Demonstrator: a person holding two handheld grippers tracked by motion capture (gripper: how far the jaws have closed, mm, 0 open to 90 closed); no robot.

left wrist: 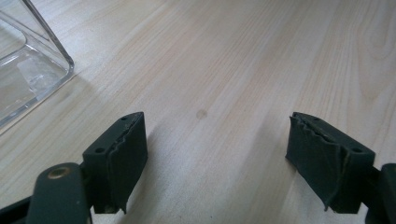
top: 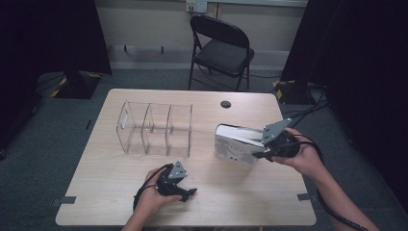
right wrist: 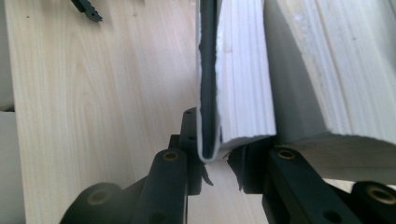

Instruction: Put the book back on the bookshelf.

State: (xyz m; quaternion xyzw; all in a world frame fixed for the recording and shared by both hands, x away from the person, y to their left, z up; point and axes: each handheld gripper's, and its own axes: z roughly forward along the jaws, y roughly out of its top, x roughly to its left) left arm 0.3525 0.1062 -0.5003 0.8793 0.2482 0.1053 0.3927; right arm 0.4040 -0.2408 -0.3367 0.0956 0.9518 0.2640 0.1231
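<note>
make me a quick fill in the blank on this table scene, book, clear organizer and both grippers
1. The right gripper is shut on the edge of a ____.
2. The left gripper has its jaws ____, with bare table between them.
3. The clear organizer has ____ compartments, all empty.
4. Behind the table stands a black folding ____.

Missing words: book; open; three; chair

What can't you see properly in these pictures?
- Book cover words: too small and blurry in the high view.
- Rest of the book: cut off by the top edge in the right gripper view, where the right claw pinches a few pages.
- Clear organizer: cut off by the left edge in the left gripper view, beyond the open left claw.
</note>
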